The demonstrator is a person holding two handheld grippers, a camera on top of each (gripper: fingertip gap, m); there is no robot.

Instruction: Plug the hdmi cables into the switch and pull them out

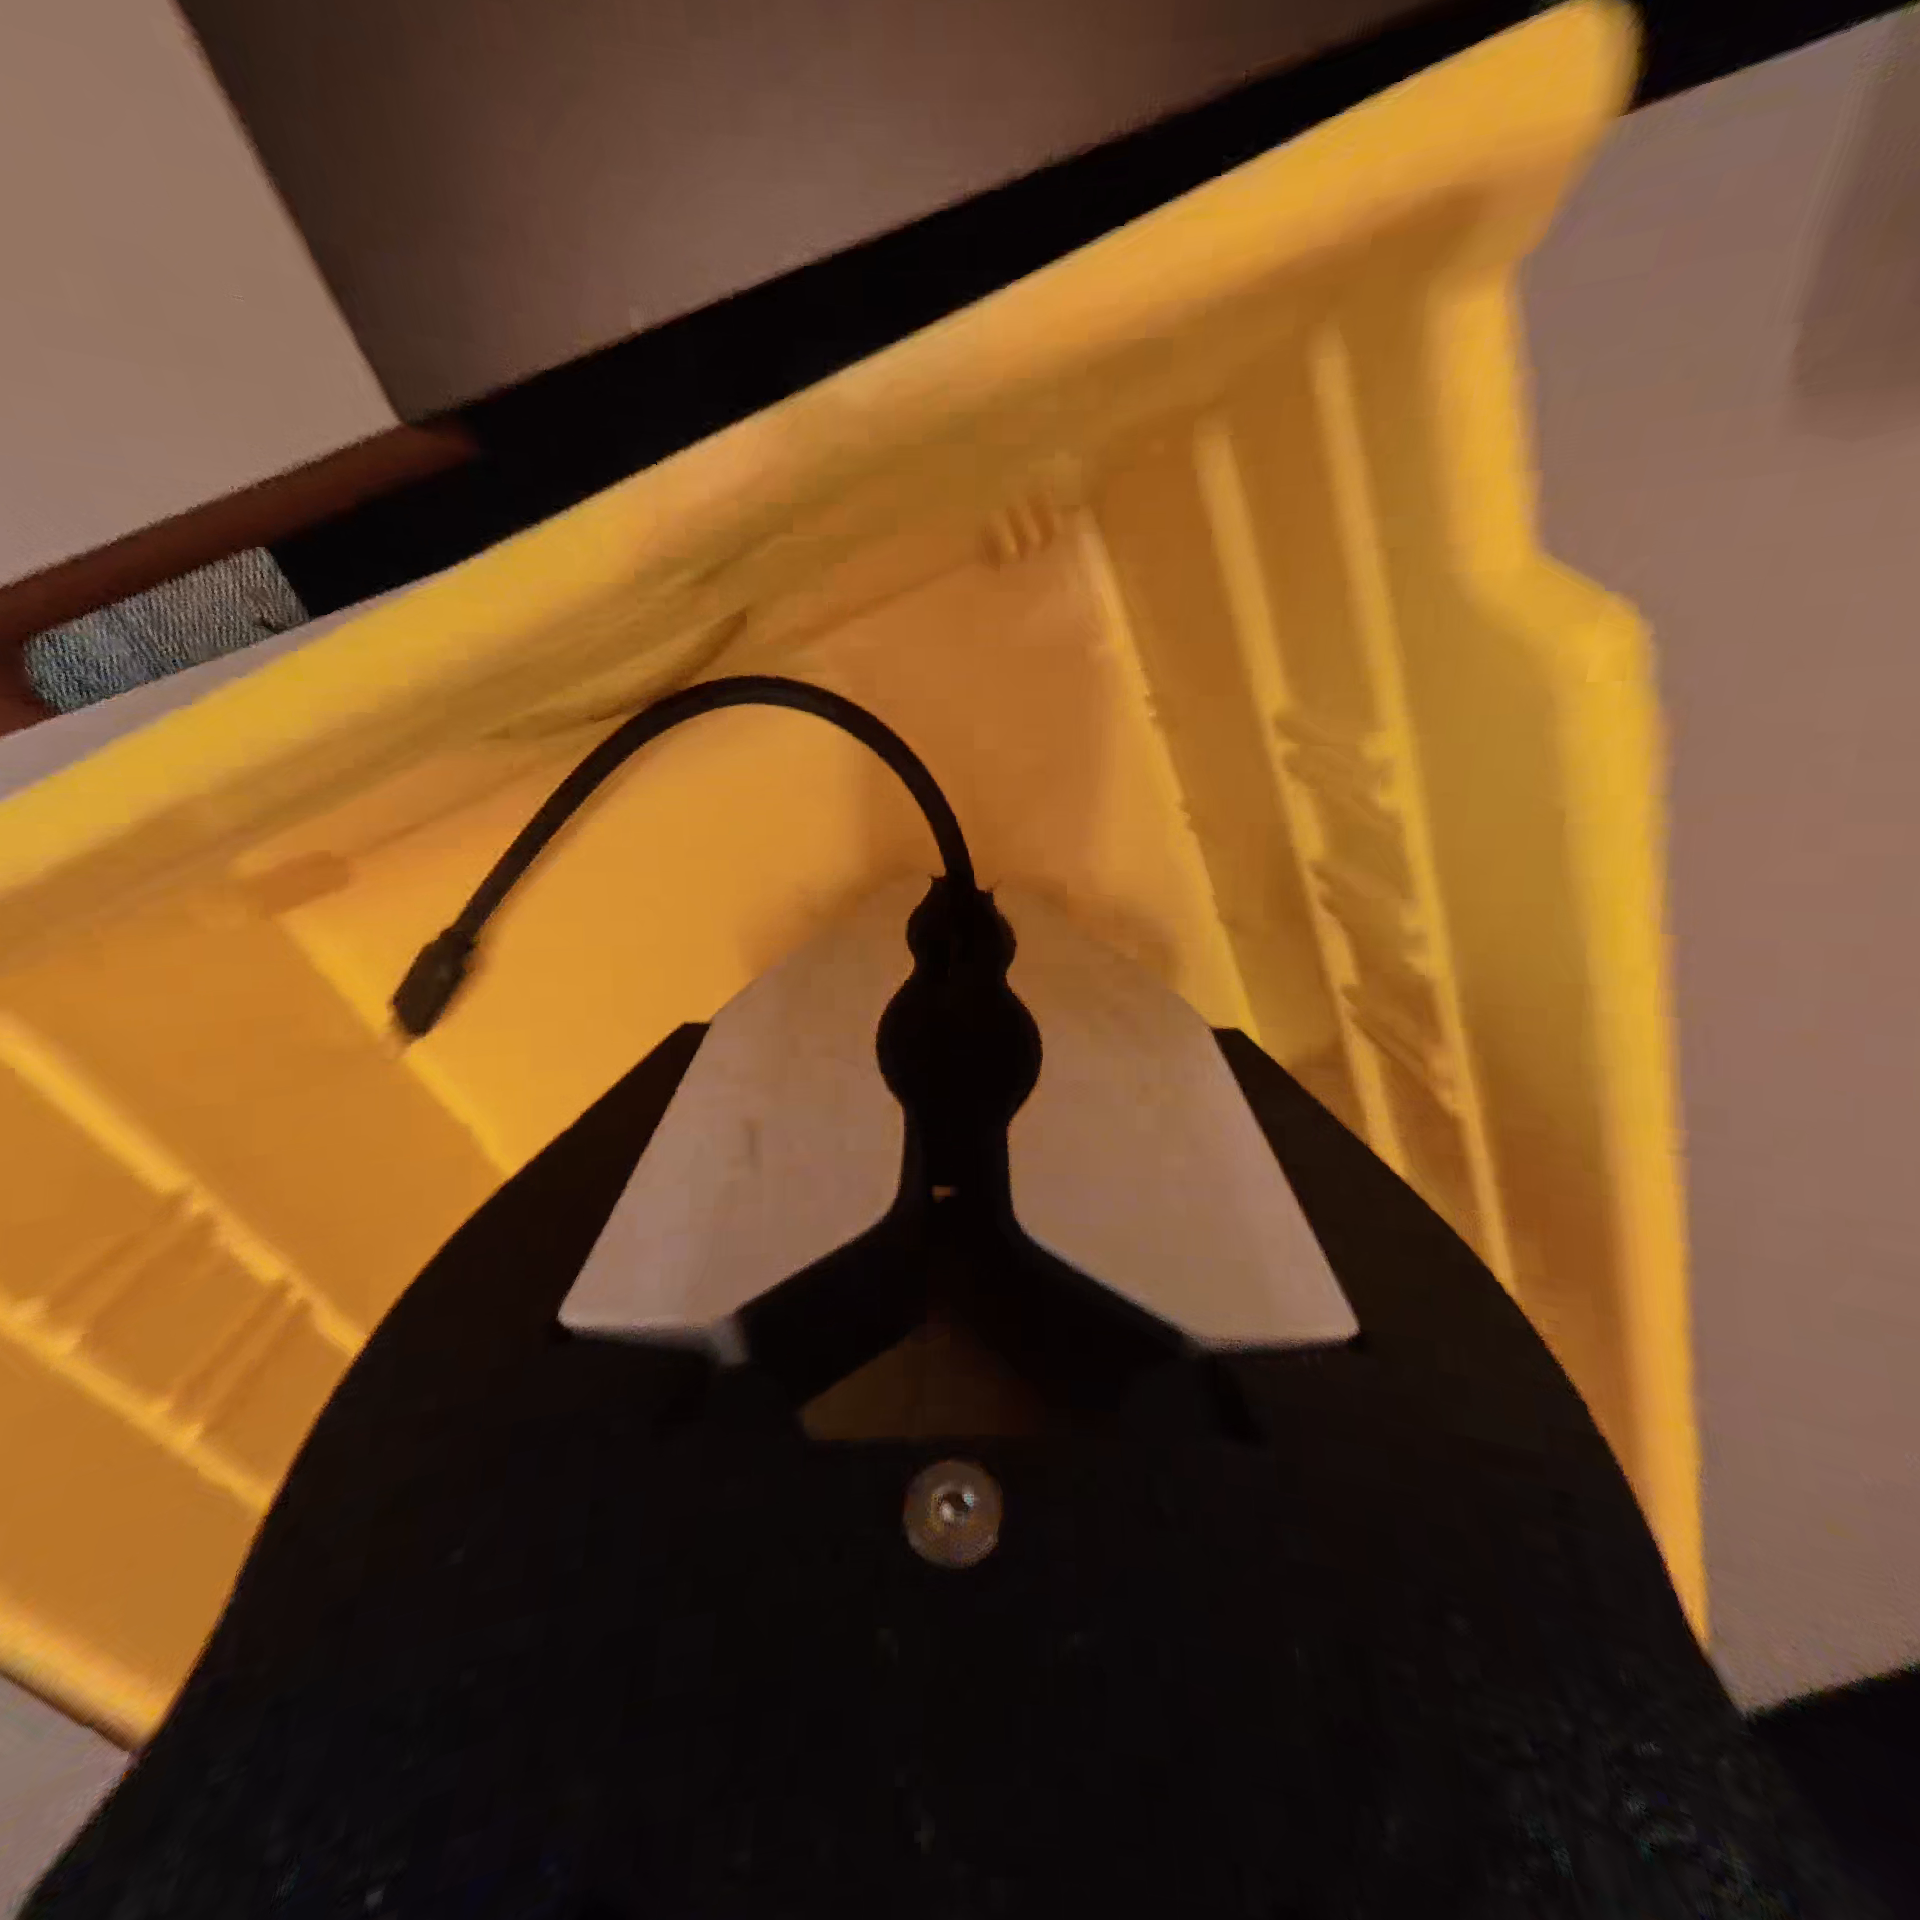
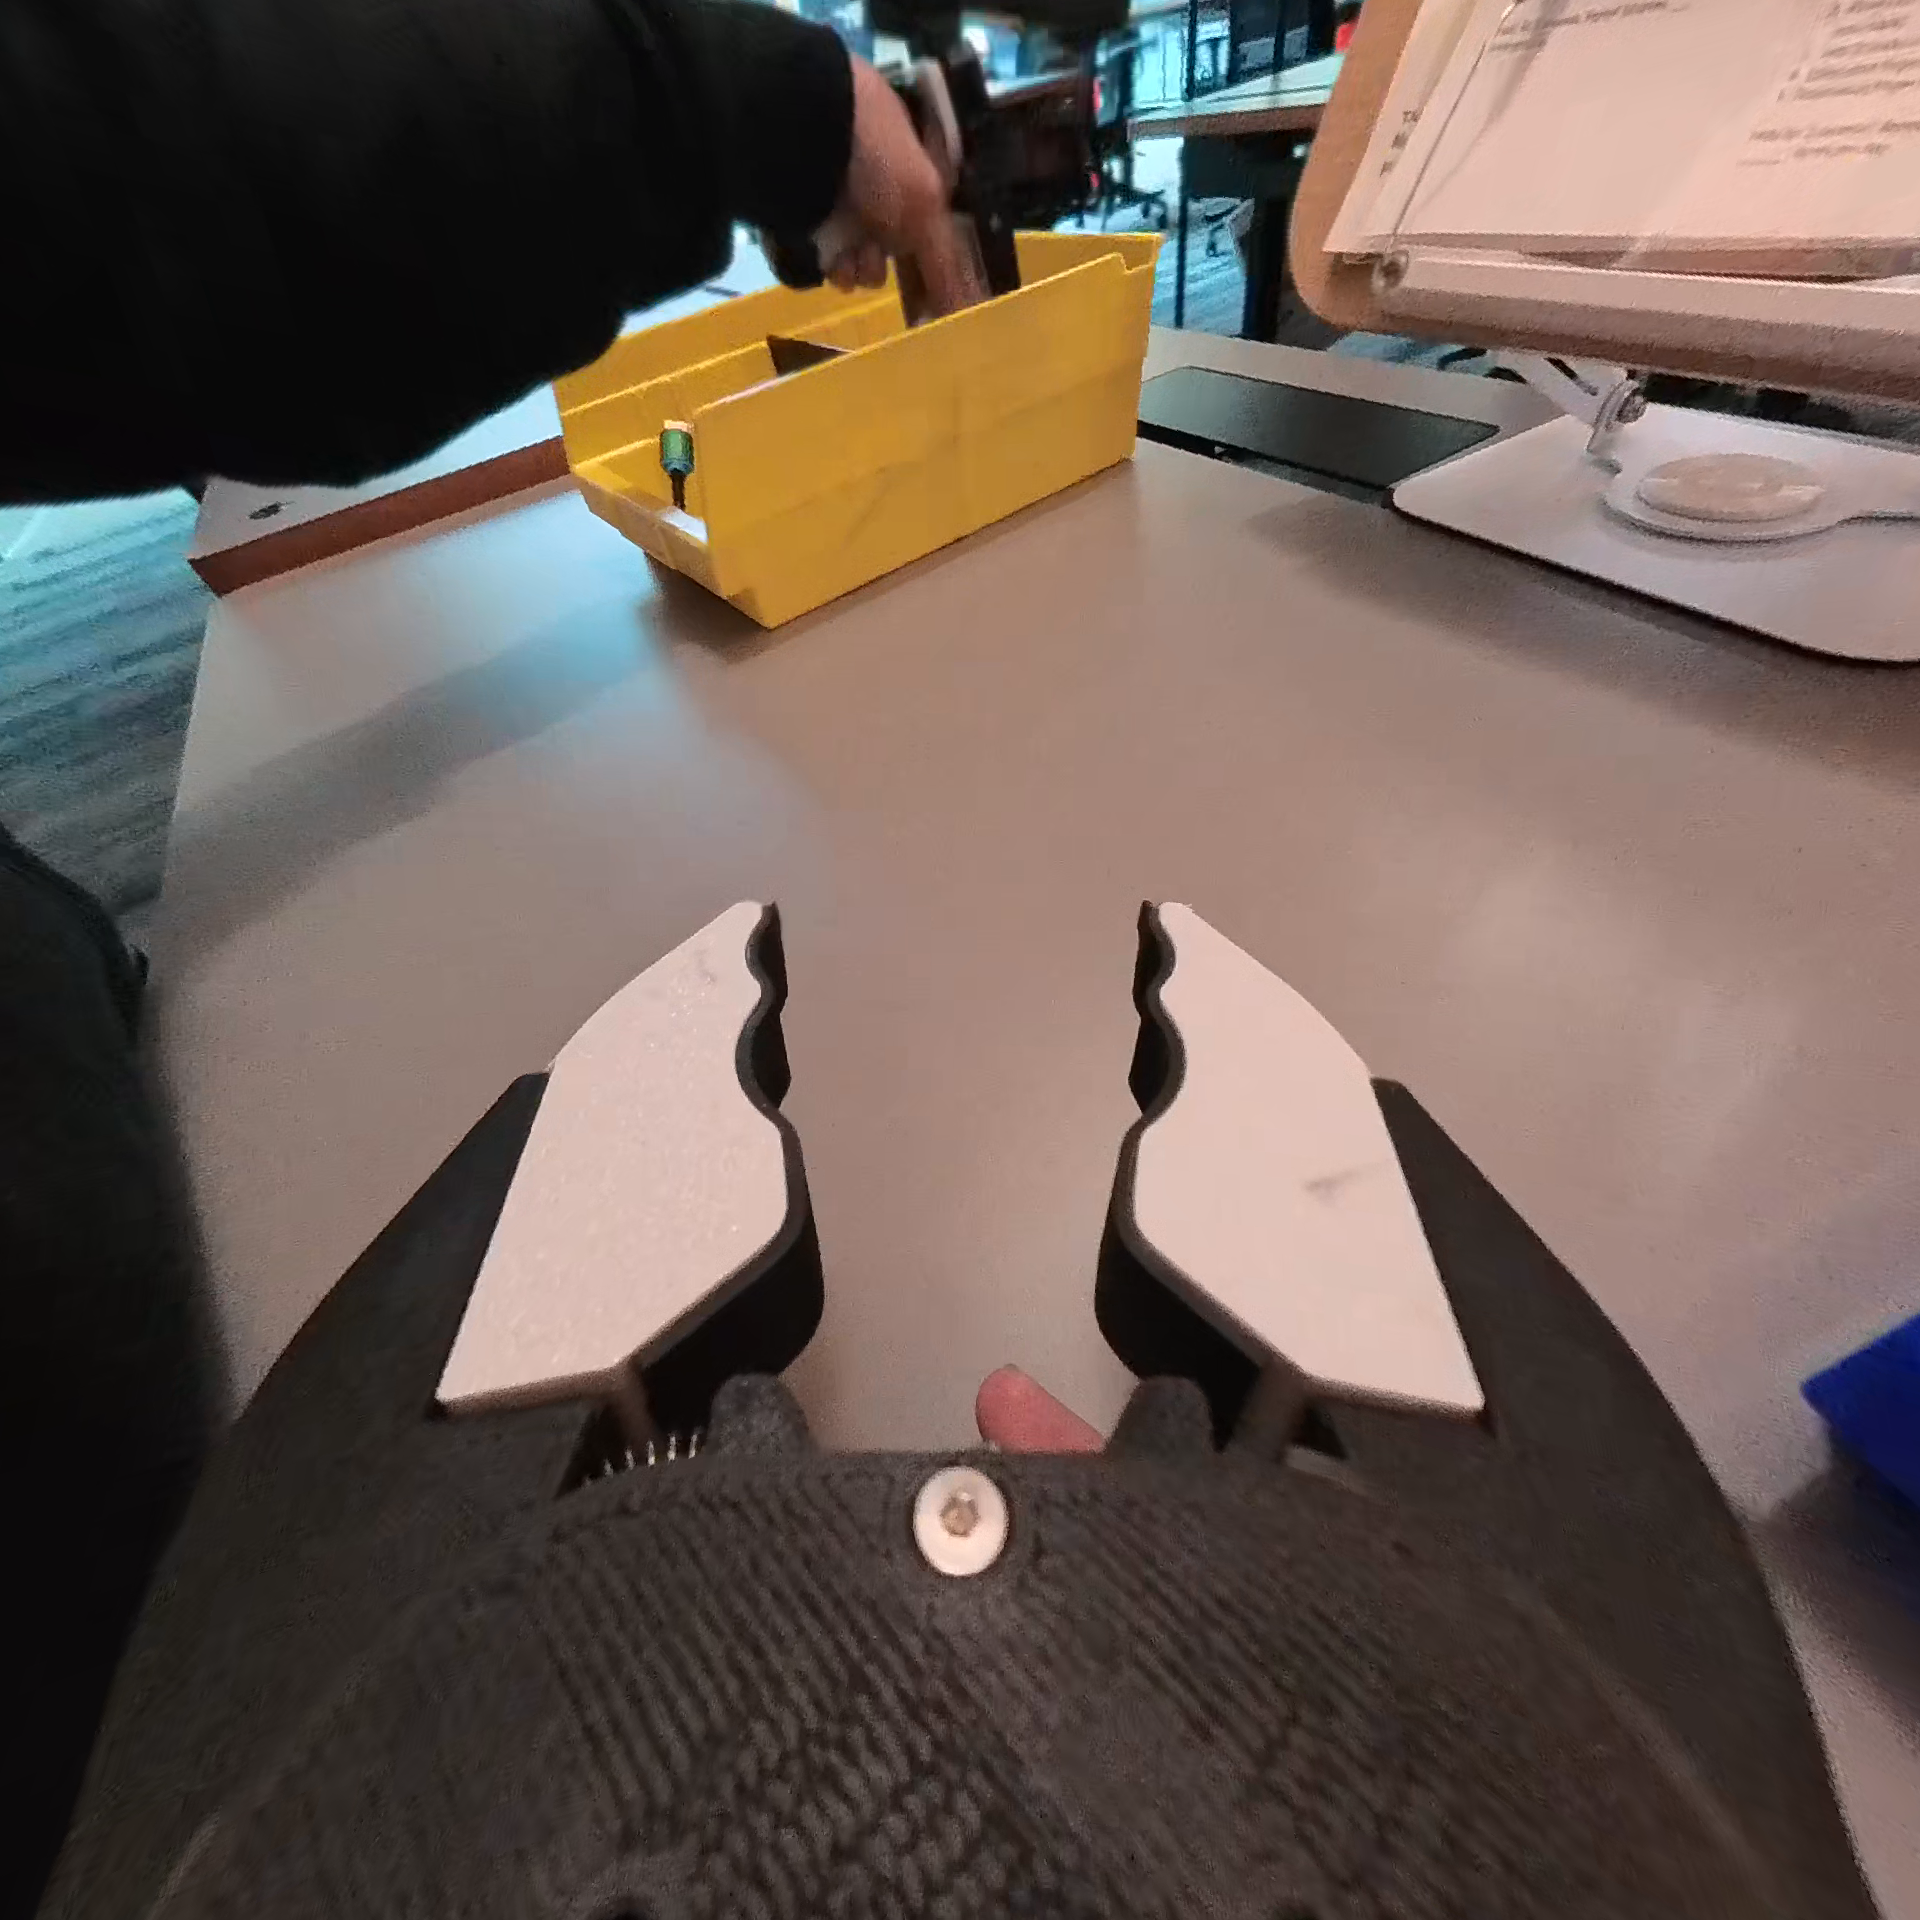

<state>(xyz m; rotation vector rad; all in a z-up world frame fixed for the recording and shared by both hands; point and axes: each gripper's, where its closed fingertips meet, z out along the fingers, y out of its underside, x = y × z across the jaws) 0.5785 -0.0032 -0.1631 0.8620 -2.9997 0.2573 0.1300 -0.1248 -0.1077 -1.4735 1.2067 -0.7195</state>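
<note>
In the left wrist view my left gripper (image 1: pixel 956 925) is shut on a thin black cable (image 1: pixel 748 691) inside a yellow bin (image 1: pixel 1039 416). The cable arcs up from the fingertips and down to the left, ending in a small dark plug (image 1: pixel 431 982) that hangs free. The view is blurred. The right wrist view shows the bin (image 2: pixel 935 436) at the far side of the table (image 2: pixel 935 727), with a hand holding the left gripper (image 2: pixel 966 249) down in it; its fingertips are hidden there. My right gripper (image 2: pixel 958 935) is open and empty above the bare table. No switch is in view.
A small green and black part (image 2: pixel 675 457) stands at the bin's open front end. A white stand holding papers (image 2: pixel 1662 520) and a black pad (image 2: pixel 1309 416) are at the right. A blue object (image 2: pixel 1870 1403) is at the right edge. A dark sleeve (image 2: pixel 364 208) crosses the upper left.
</note>
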